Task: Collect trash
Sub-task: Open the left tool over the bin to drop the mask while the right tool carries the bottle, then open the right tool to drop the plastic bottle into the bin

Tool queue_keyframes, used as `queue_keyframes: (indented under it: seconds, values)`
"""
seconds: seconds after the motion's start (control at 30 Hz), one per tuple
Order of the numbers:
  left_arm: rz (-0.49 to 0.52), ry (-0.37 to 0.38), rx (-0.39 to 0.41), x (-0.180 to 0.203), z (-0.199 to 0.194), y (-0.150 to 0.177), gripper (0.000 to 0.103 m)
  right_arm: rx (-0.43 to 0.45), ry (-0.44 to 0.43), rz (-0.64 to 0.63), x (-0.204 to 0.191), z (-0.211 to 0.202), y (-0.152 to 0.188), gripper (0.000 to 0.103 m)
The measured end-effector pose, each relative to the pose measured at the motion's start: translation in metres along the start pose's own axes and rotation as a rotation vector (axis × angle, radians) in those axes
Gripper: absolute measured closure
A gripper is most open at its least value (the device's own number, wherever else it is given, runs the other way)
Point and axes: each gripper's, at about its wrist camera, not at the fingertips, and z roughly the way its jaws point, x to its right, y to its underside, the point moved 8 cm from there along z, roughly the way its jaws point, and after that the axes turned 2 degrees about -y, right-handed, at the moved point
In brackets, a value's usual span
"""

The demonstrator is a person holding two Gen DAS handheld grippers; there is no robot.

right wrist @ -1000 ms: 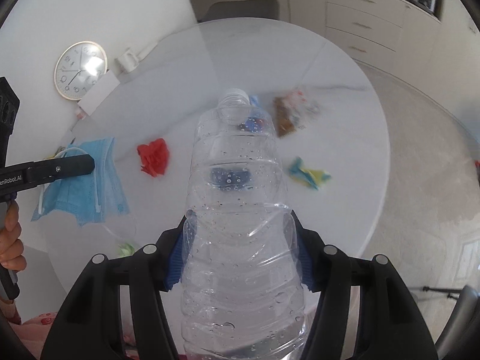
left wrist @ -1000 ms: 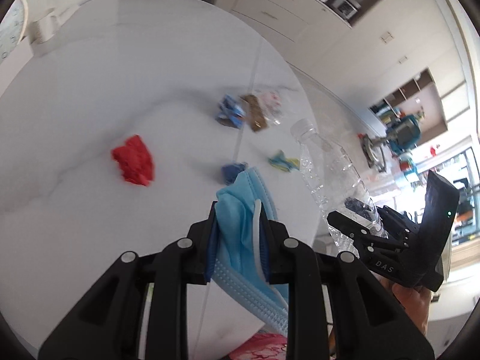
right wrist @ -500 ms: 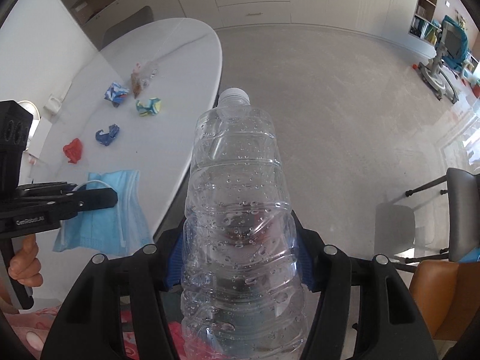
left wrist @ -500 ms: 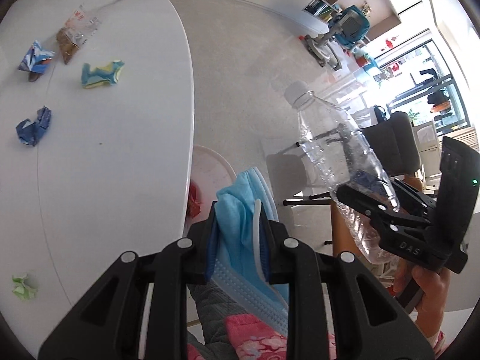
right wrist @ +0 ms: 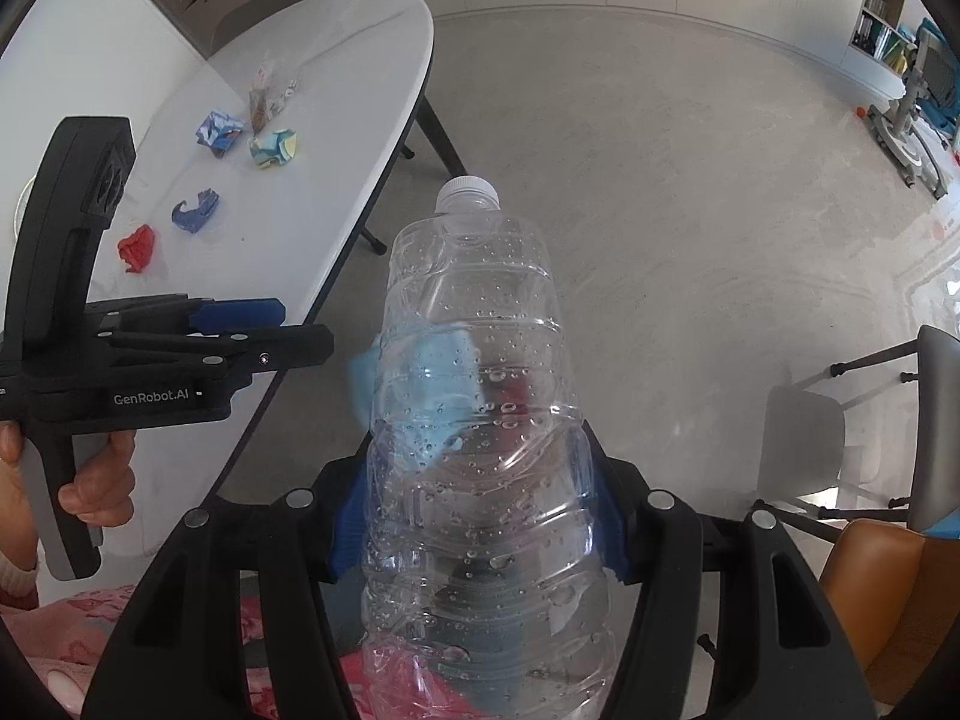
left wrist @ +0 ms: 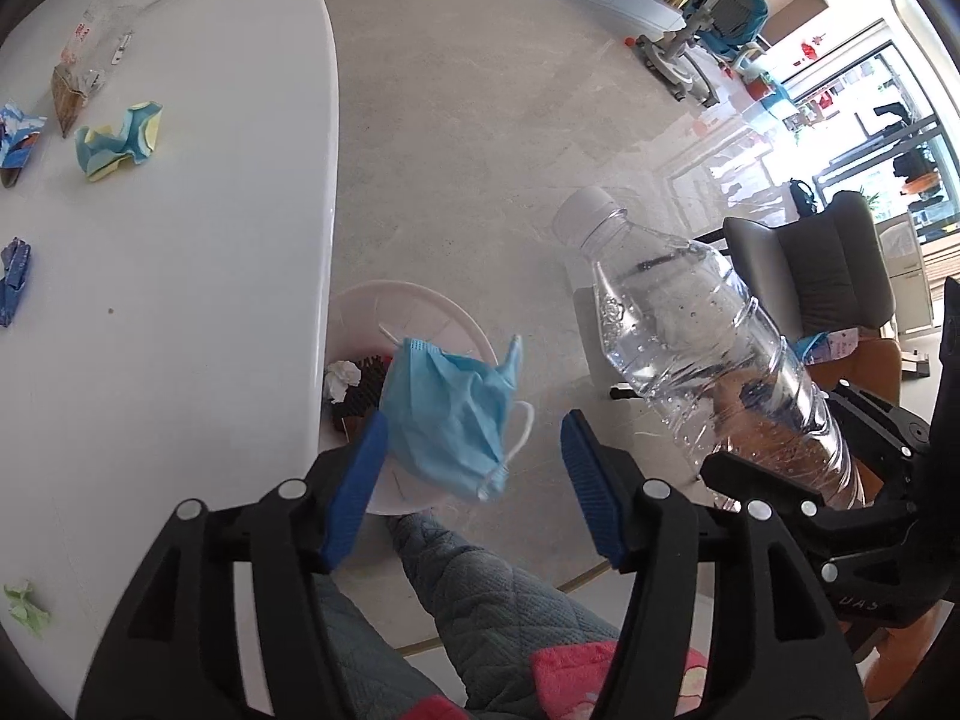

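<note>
right tool clamps bottle, cap forward; left tool spread, mask loose.

Daylight pours in from the windows at upper right, blown out white, with glare streaking the floor. The tabletop gleams evenly. Fisheye bends every edge, corners go black, and the falling mask looks slightly soft.

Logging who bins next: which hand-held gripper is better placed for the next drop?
Right: it grips the bottle near the bin. The left is open, its mask already falling.
</note>
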Motion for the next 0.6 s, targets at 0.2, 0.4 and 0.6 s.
queue_keyframes:
  seconds: [0.2, 0.4, 0.6]
  values:
    - [-0.021, -0.037, 0.012, -0.010, -0.011, 0.003, 0.041, -0.033, -0.016, -0.009, 0.001, 0.017, 0.002, 0.042]
    - [-0.025, -0.133, 0.080, -0.025, -0.044, 0.005, 0.031, -0.093, -0.016, -0.018, -0.002, 0.045, 0.009, 0.042]
    - [-0.061, -0.195, 0.133, -0.049, -0.080, 0.007, 0.023, -0.159, -0.023, -0.056, -0.025, 0.080, 0.012, 0.041]
